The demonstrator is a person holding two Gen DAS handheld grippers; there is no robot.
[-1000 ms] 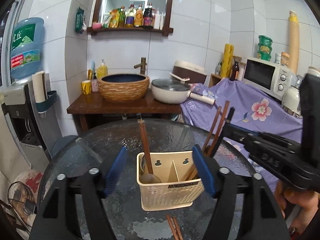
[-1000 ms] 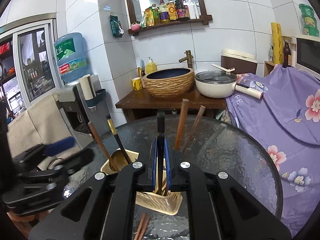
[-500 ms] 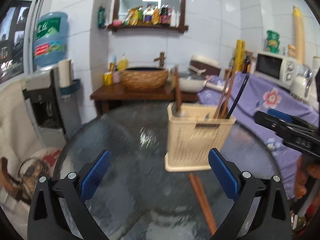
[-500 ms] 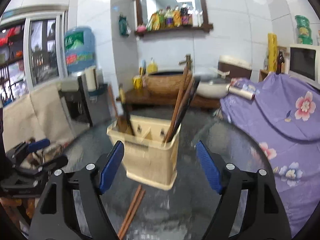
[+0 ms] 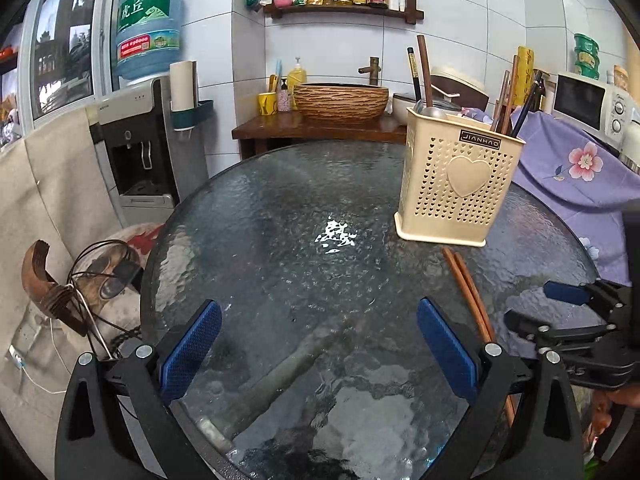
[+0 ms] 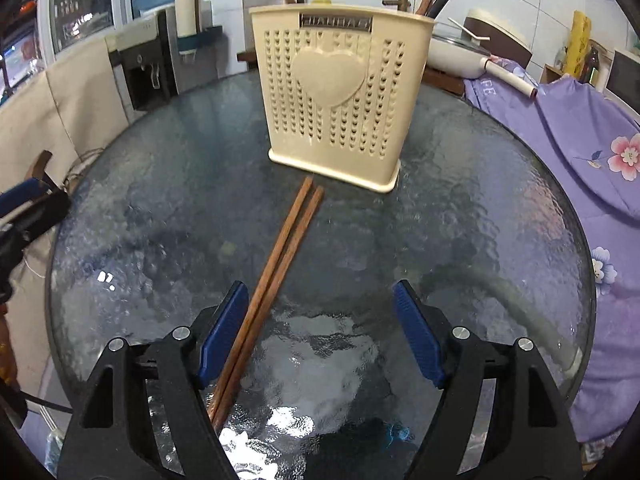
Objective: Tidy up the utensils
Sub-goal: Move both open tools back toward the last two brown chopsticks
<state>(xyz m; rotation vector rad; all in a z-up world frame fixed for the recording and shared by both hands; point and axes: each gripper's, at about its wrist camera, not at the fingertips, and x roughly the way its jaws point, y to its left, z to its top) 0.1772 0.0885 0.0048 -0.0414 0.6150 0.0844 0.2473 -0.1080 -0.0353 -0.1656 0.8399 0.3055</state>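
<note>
A cream perforated utensil holder (image 5: 456, 184) (image 6: 336, 92) stands upright on the round glass table (image 5: 280, 240), with chopsticks (image 5: 504, 96) and dark handles (image 5: 424, 68) sticking out of it. A pair of brown chopsticks (image 6: 280, 256) (image 5: 466, 288) lies flat on the glass in front of the holder. My right gripper (image 6: 320, 332) is open low over the table; the pair runs just inside its left pad, not pinched. My left gripper (image 5: 320, 344) is wide open over bare glass, left of the holder. Each gripper shows in the other view, the right gripper (image 5: 568, 320) and the left gripper (image 6: 32, 200).
A water dispenser (image 5: 140, 140) stands left of the table. Behind it is a wooden counter with a woven basin (image 5: 340, 100) and a white pan (image 6: 452, 52). A purple floral cloth (image 5: 580, 168) and a microwave (image 5: 592, 104) are on the right.
The right gripper opened, leaving a dark chopstick standing in the holder, and dropped toward the loose pair. The left jaws widened away from the holder, and the gripper sank and drew back to the left.
</note>
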